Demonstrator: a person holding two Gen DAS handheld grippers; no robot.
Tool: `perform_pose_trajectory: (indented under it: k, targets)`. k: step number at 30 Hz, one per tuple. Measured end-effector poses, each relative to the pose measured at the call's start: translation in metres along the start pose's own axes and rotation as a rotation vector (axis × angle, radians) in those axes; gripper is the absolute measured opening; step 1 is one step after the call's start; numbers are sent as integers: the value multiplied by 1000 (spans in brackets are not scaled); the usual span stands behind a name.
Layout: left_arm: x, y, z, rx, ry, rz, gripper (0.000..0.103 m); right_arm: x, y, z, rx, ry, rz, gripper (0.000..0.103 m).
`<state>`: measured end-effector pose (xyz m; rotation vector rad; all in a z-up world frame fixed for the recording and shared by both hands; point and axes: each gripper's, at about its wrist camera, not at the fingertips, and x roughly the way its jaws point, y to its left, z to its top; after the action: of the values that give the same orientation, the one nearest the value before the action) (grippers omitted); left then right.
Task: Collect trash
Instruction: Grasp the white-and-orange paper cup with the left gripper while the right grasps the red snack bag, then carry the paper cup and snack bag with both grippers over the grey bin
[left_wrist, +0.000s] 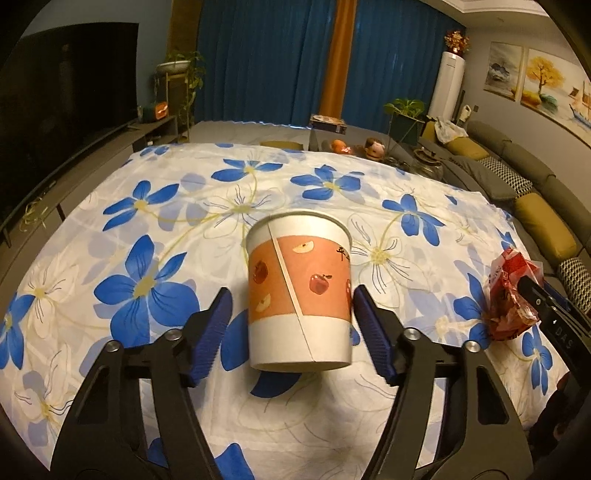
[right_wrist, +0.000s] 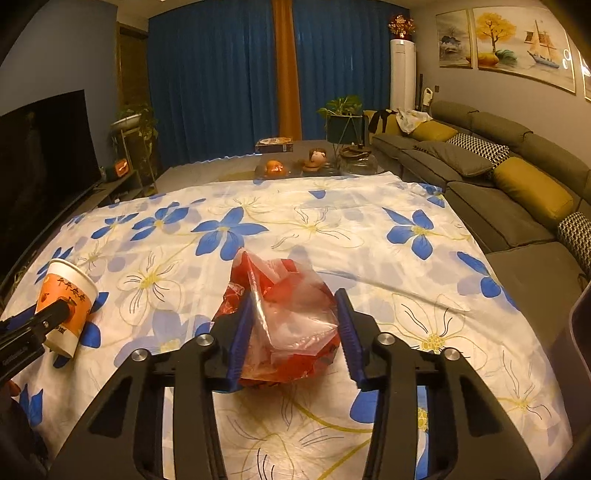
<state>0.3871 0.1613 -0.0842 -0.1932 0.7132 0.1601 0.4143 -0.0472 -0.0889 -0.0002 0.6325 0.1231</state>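
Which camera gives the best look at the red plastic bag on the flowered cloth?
The right wrist view: the red plastic bag sits centred between the right gripper fingers, its crumpled film clear. The left wrist view shows it only at the far right edge, small and partly hidden by a dark finger.

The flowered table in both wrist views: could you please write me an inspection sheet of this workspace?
Surface: flowered cloth covers the table, lightly wrinkled.
Job's things: paper cup and crumpled red plastic bag, lying apart.
Clutter: fruit beyond the cloth's far edge.
Grippers: left hand-held gripper straddles the cup, with a gap at one pad; right hand-held gripper has both pads against the bag.
Cables: nothing seen.
Surroundings: sofa, television, blue curtains.
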Motion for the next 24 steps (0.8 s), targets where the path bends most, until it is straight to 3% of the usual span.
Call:
perform_pose_trajectory:
  k: [13,24]
  targets:
    - [-2,7,0,-40,-11,-41,53,-10,-3,0,22,-52,-10,39]
    - [-28,-7,-7,3,-56,-37,53,-27,-1,-7,-3,-70,6,39]
